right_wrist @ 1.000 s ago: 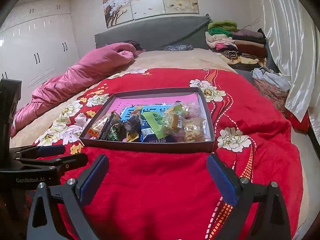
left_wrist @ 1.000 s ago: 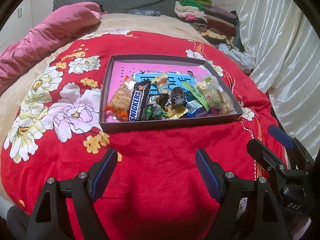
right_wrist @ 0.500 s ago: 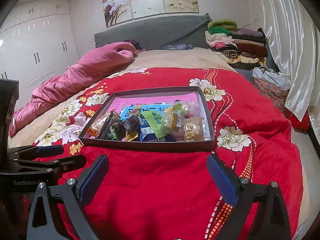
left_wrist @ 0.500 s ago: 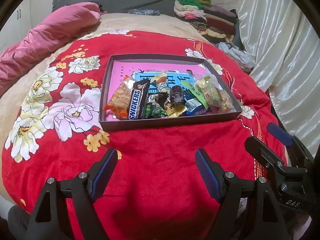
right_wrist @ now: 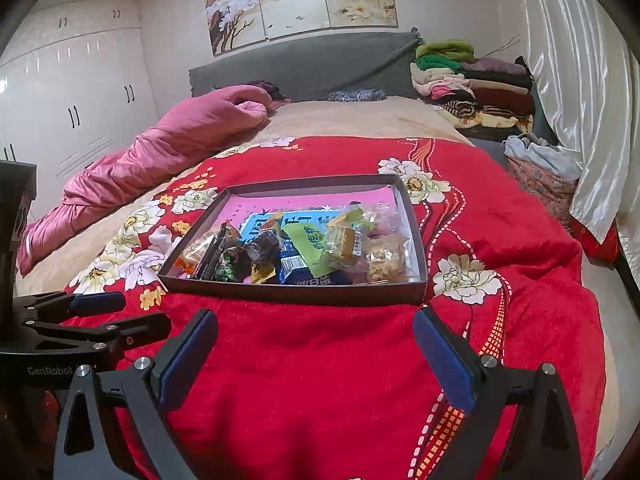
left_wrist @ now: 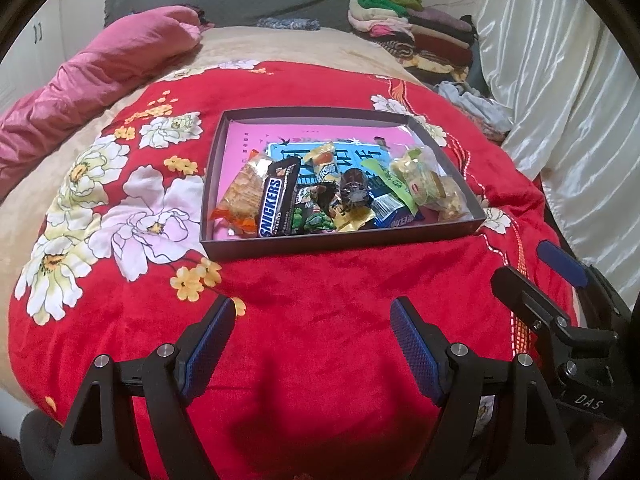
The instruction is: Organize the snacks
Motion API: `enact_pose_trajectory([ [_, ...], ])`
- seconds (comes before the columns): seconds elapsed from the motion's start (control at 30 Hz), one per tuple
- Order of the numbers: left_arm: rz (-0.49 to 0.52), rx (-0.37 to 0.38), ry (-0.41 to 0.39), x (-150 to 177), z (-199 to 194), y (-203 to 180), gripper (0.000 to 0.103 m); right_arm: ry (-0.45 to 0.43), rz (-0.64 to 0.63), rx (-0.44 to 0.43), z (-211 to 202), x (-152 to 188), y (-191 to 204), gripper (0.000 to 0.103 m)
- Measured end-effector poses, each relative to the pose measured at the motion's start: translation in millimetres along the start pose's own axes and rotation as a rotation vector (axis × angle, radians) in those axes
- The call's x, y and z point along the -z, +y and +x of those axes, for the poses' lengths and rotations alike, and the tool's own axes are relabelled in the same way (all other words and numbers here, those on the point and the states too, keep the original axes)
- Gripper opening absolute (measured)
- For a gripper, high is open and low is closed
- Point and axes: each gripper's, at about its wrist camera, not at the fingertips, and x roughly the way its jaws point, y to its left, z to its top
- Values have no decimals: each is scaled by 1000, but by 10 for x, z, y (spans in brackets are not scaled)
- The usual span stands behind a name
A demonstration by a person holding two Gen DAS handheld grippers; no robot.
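Note:
A shallow dark box (left_wrist: 332, 249) (right_wrist: 280, 295) with a pink floor lies on the red flowered blanket. Several wrapped snacks are heaped along its near side: a Snickers bar (left_wrist: 275, 204), an orange packet (left_wrist: 241, 194) at the left, a green packet (right_wrist: 306, 243), clear bags of biscuits (left_wrist: 434, 188) (right_wrist: 384, 262) at the right. My left gripper (left_wrist: 310, 322) hovers open over bare blanket, short of the box's near wall. My right gripper (right_wrist: 316, 330) is open too, just before the box, with nothing between its fingers. Each gripper shows at the edge of the other's view.
A pink quilt (right_wrist: 160, 152) lies bunched along the bed's left side. Folded clothes (right_wrist: 476, 84) are stacked at the head on the right, beside a white curtain (right_wrist: 580, 92). White wardrobes (right_wrist: 72, 100) fill the left wall. The blanket (left_wrist: 320, 280) drops off at the bed's near edge.

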Motion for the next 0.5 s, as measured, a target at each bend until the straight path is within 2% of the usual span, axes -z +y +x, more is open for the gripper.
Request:
enact_pose_trajectory([
  [0.23, 15, -1, -18, 11, -20, -18, 81, -3, 5, 0, -1, -3, -14, 99],
  [0.4, 10, -7, 19, 31, 58, -16, 81, -4, 10, 5, 3, -6, -48, 99],
  [0.5, -2, -20, 5, 23, 54, 10, 81, -5, 15, 8, 18, -7, -76, 99],
])
